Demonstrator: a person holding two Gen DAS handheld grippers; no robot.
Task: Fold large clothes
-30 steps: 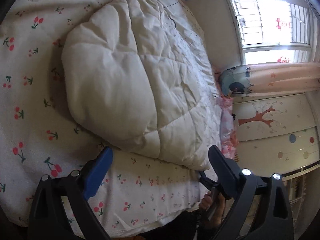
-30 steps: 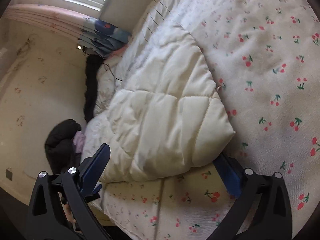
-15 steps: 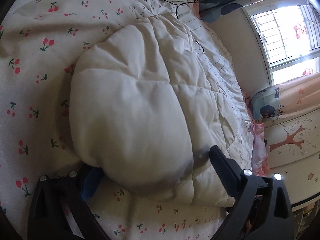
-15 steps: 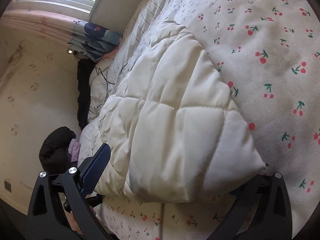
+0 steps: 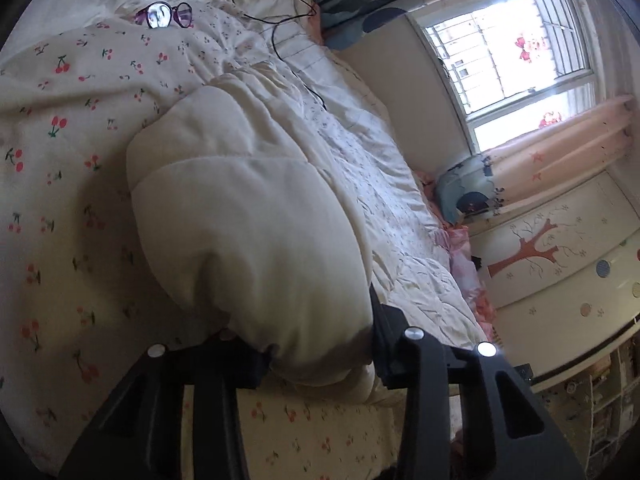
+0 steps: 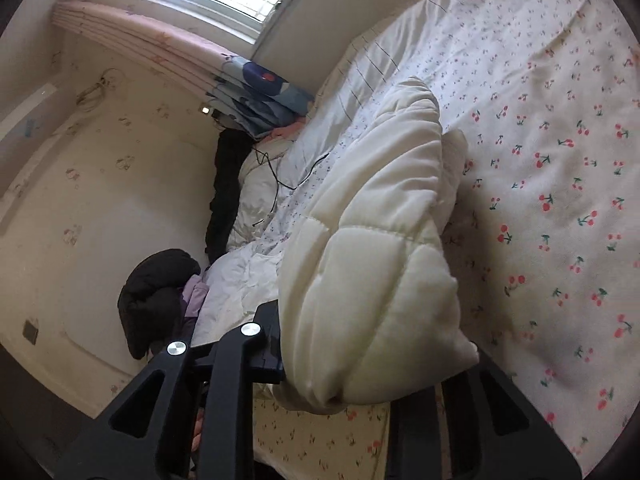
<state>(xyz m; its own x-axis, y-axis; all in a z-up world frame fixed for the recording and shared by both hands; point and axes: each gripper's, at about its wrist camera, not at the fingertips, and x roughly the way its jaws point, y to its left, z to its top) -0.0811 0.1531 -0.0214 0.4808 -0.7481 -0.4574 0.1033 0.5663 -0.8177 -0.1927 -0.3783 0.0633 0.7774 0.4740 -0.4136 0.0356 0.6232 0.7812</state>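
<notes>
While both grippers sit at the near edge of the bed, each has its jaws pressed against a bunched end of the white padded coat. The left gripper (image 5: 316, 344) clamps the coat (image 5: 248, 232) between its two fingers; the right gripper (image 6: 372, 364) does the same, with the coat (image 6: 380, 264) bulging up between them. The coat lies lengthwise on the cherry-print sheet (image 5: 60, 184), running away toward a rumpled pale quilt (image 5: 372, 184). Farther off, glasses (image 5: 166, 15) rest on the bedding and a black cable (image 5: 288, 56) trails across it. A dark garment (image 6: 156, 292) lies at the bed's left side, and beyond is a bright window (image 5: 512, 48).
</notes>
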